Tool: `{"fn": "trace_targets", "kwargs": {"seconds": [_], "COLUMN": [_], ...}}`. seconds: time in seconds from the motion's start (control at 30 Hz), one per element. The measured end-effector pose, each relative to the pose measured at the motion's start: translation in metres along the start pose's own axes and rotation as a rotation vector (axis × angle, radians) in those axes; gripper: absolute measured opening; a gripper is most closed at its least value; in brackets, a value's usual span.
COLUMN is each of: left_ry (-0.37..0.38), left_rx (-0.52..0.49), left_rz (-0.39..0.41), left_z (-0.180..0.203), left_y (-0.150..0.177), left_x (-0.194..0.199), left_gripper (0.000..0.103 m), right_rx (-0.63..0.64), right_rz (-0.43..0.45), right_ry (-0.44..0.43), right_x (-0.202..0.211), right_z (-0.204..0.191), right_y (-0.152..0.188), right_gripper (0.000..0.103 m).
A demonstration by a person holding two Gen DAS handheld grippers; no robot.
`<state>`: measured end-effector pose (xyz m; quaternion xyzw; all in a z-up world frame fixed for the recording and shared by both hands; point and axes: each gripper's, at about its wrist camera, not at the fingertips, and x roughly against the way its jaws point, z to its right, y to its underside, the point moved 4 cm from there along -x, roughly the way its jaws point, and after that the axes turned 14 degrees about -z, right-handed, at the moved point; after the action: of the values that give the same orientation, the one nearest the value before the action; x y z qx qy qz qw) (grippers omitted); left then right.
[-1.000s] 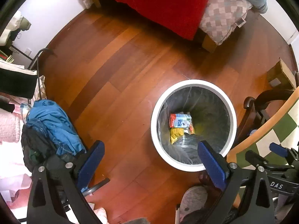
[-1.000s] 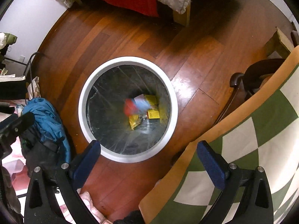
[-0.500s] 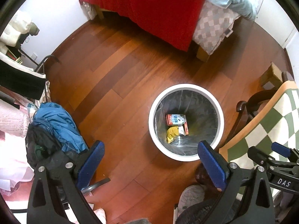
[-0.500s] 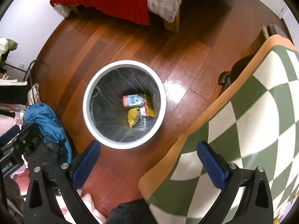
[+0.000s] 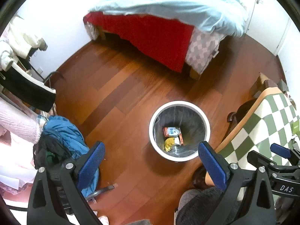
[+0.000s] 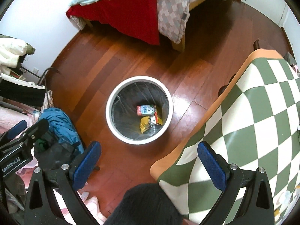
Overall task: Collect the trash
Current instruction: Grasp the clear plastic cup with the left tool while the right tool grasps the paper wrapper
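Both your grippers, left (image 5: 151,159) and right (image 6: 149,159), hang released and empty above the floor (image 5: 116,101), blue pads spread wide. One round white bin (image 6: 109,116) with a crinkled clear liner holds three pieces of trash: a carton (image 6: 145,110), a yellow wrapper (image 6: 144,127) and a small packet (image 6: 157,119). Only your right view shows the full checkered tablecloth (image 6: 262,116).

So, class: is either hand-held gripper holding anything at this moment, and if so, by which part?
Nothing is held. The left hand-held gripper and right hand-held gripper are both open and empty; the trash lies in the bin.
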<state>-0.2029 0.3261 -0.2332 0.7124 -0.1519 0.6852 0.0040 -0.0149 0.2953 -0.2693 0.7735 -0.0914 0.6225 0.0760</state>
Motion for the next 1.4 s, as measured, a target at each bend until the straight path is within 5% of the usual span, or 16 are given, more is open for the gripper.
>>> {"fn": "trace_targets", "kwargs": {"seconds": [0.37, 0.6, 1.0, 1.1, 1.3, 1.4], "left_ry": [0.011, 0.067, 0.074, 0.146, 0.238, 0.246], "left_rx": [-0.055, -0.178, -0.545, -0.569, -0.653, -0.688], "left_rz": [0.131, 0.156, -0.066, -0.178, -0.304, -0.343], "left_z": [0.029, 0.108, 0.352, 0.399, 0.485, 0.513], "left_y": [0.027, 0.050, 0.113, 0.133, 0.181, 0.196], "left_x": [0.084, 0.092, -0.013, -0.028, -0.036, -0.047], "left_gripper": [0.102, 0.102, 0.103, 0.103, 0.102, 0.088], "right_rx": [-0.015, -0.146, -0.727, -0.854, -0.940, -0.952], "right_rz": [0.155, 0.246, 0.241, 0.206, 0.150, 0.151], "right_ry": [-0.111, -0.196, -0.060, -0.015, 0.006, -0.007], "right_x": [0.095, 0.150, 0.139, 0.119, 0.085, 0.079], "right_z": [0.003, 0.060, 0.340, 0.414, 0.491, 0.507], "right_y": [0.055, 0.117, 0.273, 0.304, 0.320, 0.325], "right_gripper": [0.103, 0.103, 0.103, 0.102, 0.092, 0.090]}}
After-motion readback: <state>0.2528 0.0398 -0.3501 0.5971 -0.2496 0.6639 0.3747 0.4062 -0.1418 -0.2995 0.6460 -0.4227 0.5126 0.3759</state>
